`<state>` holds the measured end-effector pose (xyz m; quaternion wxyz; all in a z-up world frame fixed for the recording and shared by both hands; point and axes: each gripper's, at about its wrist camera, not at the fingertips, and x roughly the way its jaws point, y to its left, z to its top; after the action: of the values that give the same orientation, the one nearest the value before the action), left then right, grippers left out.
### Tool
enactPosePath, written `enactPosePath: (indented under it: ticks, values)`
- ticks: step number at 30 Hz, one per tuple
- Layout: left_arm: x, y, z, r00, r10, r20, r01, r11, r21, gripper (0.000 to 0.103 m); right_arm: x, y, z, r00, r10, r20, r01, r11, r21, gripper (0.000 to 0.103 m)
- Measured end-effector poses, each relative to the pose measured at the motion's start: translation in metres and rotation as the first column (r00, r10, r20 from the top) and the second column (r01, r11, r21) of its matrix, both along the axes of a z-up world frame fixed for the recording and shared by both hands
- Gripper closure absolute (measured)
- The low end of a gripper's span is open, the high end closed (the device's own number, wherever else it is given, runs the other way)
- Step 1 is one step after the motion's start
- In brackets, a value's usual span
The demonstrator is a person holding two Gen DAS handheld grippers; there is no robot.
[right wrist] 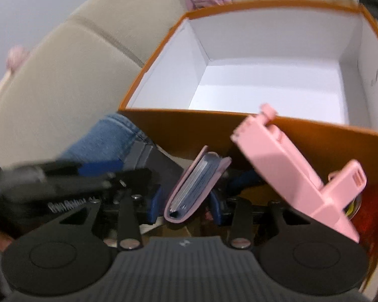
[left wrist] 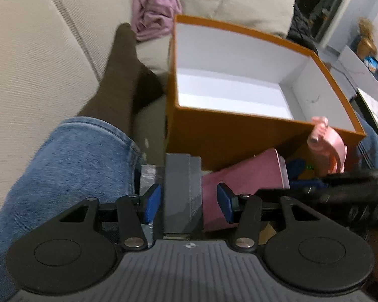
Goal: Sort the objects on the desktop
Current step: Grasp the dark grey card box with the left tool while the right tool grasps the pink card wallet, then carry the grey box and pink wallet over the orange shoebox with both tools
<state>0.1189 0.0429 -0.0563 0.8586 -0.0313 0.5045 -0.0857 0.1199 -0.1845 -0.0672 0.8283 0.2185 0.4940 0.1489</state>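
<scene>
An orange box [left wrist: 214, 128] with a white inside stands open ahead; it also shows in the right wrist view [right wrist: 302, 136]. My left gripper [left wrist: 187, 201] has a grey block [left wrist: 181, 193] standing between its blue pads [left wrist: 152, 201]; the left pad touches it, the right pad stands apart. A pink card wallet [left wrist: 247, 176] lies to the right of the block. My right gripper [right wrist: 186, 201] is shut on that pink wallet [right wrist: 196, 186], held edge-up. A pink plastic gadget [right wrist: 297, 173] lies at the right, against the box wall.
A beige sofa [left wrist: 37, 50] fills the left and back, with a purple cloth [left wrist: 156, 7] on it. A leg in blue jeans [left wrist: 70, 166] and a dark sock [left wrist: 116, 75] lies to the left. Blue and red items sit beside the box at the right.
</scene>
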Motion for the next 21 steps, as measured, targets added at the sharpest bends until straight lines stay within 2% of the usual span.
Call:
enactPosePath:
  ticks: [1, 3, 6, 10, 15, 21]
  values:
    - [0.001, -0.001, -0.002, 1.000, -0.005, -0.007, 0.005, 1.000, 0.004, 0.046, 0.002, -0.001, -0.002, 1.000, -0.003, -0.014, 0.003, 1.000, 0.012, 0.068]
    - [0.003, -0.005, -0.004, 1.000, -0.016, 0.004, 0.016, 1.000, 0.026, 0.048, 0.004, 0.001, -0.005, 1.000, 0.002, -0.024, -0.002, 1.000, 0.027, 0.069]
    - [0.004, -0.010, -0.004, 1.000, -0.021, 0.014, 0.020, 0.998, 0.059, 0.062, 0.008, 0.006, -0.008, 0.999, -0.003, -0.032, 0.004, 0.999, 0.036, 0.071]
    - [-0.001, -0.018, -0.004, 0.998, -0.048, 0.031, 0.044, 0.994, 0.097, 0.063, 0.005, 0.017, -0.004, 1.000, 0.004, -0.008, -0.004, 1.000, 0.006, 0.077]
    - [-0.014, -0.010, 0.010, 0.995, -0.002, 0.099, -0.004, 0.998, 0.058, 0.064, -0.008, 0.024, 0.014, 0.999, 0.006, 0.049, -0.004, 0.999, -0.041, 0.081]
    - [-0.039, -0.005, 0.060, 0.976, 0.013, 0.216, -0.011, 1.000, -0.010, 0.064, -0.033, 0.020, 0.052, 0.987, 0.018, 0.157, -0.011, 0.999, -0.048, 0.084]
